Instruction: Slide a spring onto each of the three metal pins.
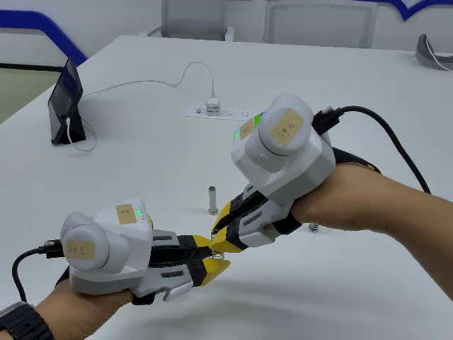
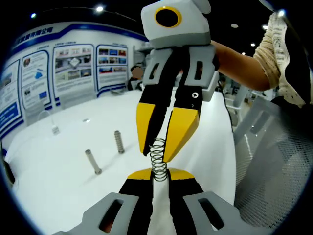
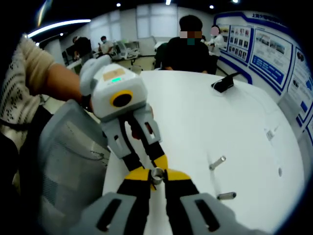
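Left gripper (image 2: 157, 176) pinched the spring (image 2: 157, 162) by its lower end; right gripper (image 2: 156, 152) clamped narrowly on its upper coils, probably a handover to regrip before the bare pin (image 2: 92, 161).

Bright, even room light, soft shadows on the white table (image 1: 340, 276), small ceiling lights (image 2: 100, 8) glow above, gripper views bend at the edges, far posters (image 2: 73, 63) a little blurry, head view sharp

Office showroom: posters (image 3: 274, 54) are hanging at two o'clock, and people (image 3: 190, 46) are sitting at twelve o'clock.
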`<state>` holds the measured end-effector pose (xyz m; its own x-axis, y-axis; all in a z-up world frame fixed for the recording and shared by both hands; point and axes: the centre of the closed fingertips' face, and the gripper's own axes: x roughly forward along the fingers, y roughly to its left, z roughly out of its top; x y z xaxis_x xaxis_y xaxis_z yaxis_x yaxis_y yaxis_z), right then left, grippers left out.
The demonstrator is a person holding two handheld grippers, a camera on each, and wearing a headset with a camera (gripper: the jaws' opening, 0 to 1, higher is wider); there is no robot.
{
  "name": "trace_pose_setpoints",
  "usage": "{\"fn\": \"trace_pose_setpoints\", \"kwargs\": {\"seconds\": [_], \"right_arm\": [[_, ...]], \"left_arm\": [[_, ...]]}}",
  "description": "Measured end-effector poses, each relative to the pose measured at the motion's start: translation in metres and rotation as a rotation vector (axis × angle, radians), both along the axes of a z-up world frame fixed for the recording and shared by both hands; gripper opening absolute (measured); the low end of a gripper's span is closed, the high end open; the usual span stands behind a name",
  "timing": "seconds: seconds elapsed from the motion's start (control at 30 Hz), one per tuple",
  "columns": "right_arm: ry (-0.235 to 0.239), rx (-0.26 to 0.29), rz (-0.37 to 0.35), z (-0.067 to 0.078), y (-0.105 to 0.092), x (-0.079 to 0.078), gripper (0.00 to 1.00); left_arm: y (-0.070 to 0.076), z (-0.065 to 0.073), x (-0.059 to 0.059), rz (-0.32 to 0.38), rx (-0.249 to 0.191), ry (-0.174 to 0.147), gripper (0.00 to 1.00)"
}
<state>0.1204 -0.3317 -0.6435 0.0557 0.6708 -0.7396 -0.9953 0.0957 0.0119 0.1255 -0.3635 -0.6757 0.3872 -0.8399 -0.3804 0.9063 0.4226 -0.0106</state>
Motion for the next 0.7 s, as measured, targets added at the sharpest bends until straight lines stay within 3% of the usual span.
{"fn": "trace_pose_setpoints", "kwargs": {"seconds": [0.37, 0.7], "right_arm": [[0.01, 0.019, -0.032, 0.002, 0.003, 0.006, 0.12], [0.004, 0.026, -0.05, 0.005, 0.002, 0.011, 0.12]], "left_arm": [[0.005, 0.002, 0.005, 0.027, -0.021, -0.008, 0.12], [0.019, 0.004, 0.013, 0.098, -0.039, 0.006, 0.27]]}}
